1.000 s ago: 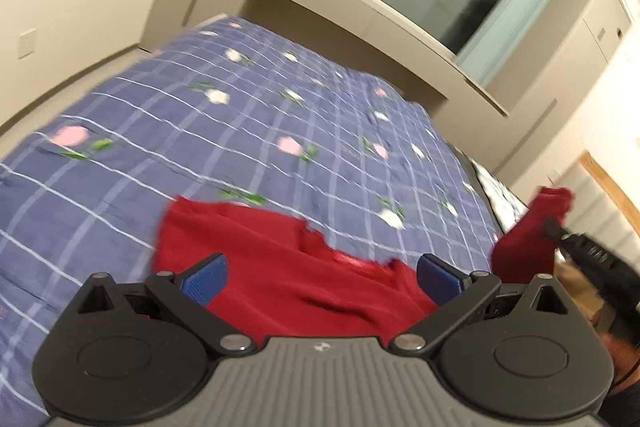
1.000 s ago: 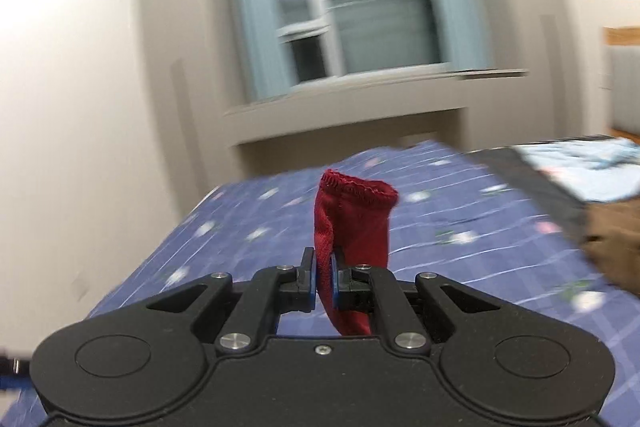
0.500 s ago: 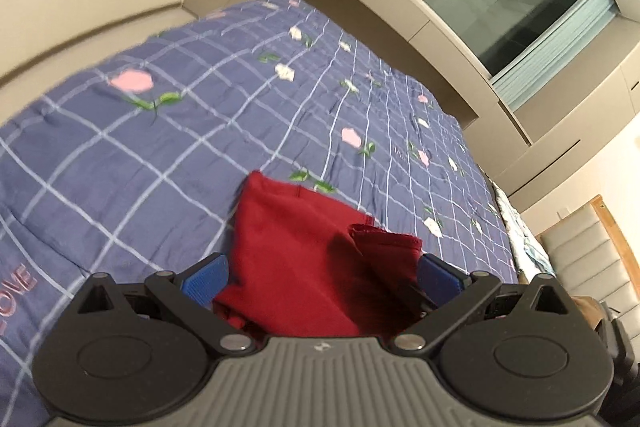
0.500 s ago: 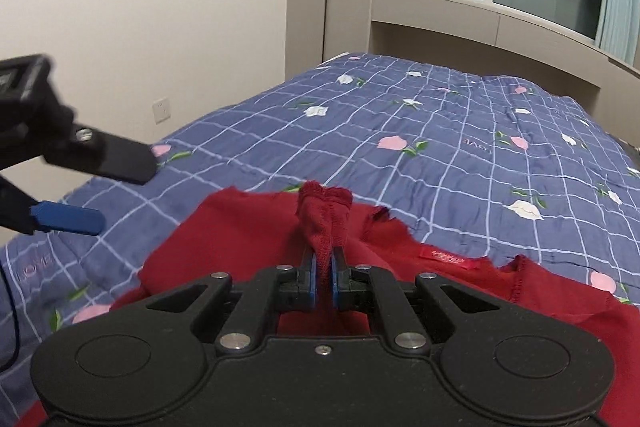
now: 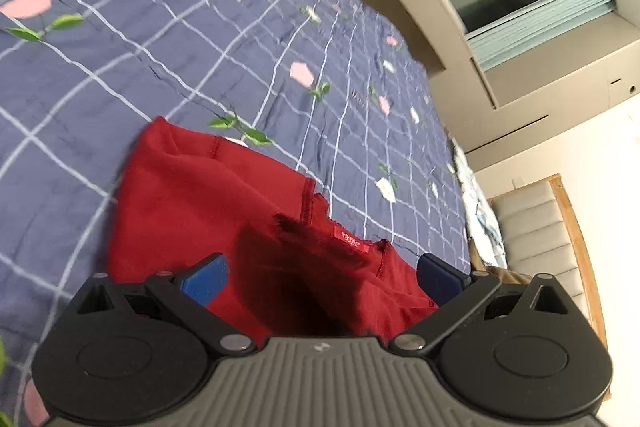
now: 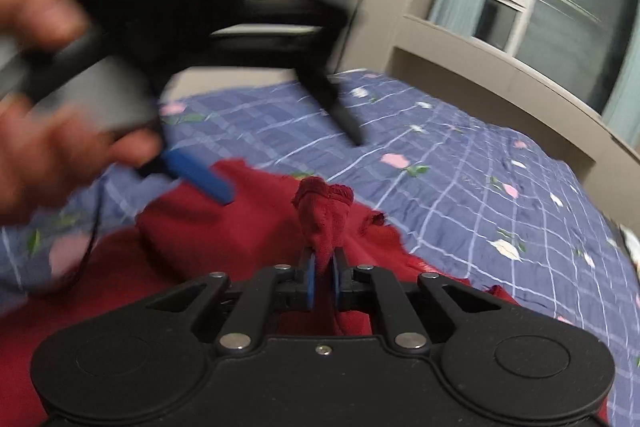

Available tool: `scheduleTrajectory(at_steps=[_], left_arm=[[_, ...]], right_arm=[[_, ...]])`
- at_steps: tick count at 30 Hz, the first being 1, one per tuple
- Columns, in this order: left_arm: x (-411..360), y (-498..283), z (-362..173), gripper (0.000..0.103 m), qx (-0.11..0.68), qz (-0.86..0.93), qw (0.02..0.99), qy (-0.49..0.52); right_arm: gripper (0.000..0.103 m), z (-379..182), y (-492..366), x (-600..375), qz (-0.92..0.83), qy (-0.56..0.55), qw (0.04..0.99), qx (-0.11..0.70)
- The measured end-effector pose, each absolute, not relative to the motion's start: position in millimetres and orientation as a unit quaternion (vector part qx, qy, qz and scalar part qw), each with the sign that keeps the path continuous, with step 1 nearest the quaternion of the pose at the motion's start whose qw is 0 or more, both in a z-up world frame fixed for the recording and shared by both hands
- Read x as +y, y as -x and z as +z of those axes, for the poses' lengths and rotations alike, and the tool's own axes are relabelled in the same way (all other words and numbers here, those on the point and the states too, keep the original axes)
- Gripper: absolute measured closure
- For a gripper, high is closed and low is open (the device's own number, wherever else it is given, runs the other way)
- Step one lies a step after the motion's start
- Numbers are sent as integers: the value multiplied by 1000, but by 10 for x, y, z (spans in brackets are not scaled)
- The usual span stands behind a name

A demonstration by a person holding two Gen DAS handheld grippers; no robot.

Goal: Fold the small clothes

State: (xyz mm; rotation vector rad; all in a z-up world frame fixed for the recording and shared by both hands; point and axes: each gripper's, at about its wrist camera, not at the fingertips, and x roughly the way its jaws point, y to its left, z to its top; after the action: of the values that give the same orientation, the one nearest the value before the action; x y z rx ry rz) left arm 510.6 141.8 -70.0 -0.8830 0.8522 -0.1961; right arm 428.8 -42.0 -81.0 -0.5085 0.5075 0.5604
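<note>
A small red garment (image 5: 208, 195) lies on the blue checked bedspread (image 5: 160, 27); its collar label shows near the middle. My left gripper (image 5: 320, 275) is open, its blue pads spread wide just above the garment. My right gripper (image 6: 323, 279) is shut on a bunched fold of the red garment (image 6: 324, 215) and holds it over the rest of the cloth. In the right wrist view the left gripper (image 6: 280, 143) appears blurred at upper left, held by a hand.
The bedspread (image 6: 480, 187) stretches to the window wall. A wooden headboard with grey padding (image 5: 560, 235) and a pale pillow (image 5: 476, 203) stand at the right. A wall runs along the bed's left side.
My right gripper has carried the red fold down and left over the garment on the bed. My left gripper has moved closer above the garment and stayed open.
</note>
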Motion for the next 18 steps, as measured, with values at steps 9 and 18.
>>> scheduleTrajectory(at_steps=[9, 18], left_arm=[[1305, -5226, -932, 6, 461, -62, 800, 377], [1146, -5205, -910, 76, 479, -59, 812, 328]], right_arm=[[56, -831, -4034, -772, 281, 223, 894, 268], [49, -733, -3856, -1984, 126, 81, 941, 302]])
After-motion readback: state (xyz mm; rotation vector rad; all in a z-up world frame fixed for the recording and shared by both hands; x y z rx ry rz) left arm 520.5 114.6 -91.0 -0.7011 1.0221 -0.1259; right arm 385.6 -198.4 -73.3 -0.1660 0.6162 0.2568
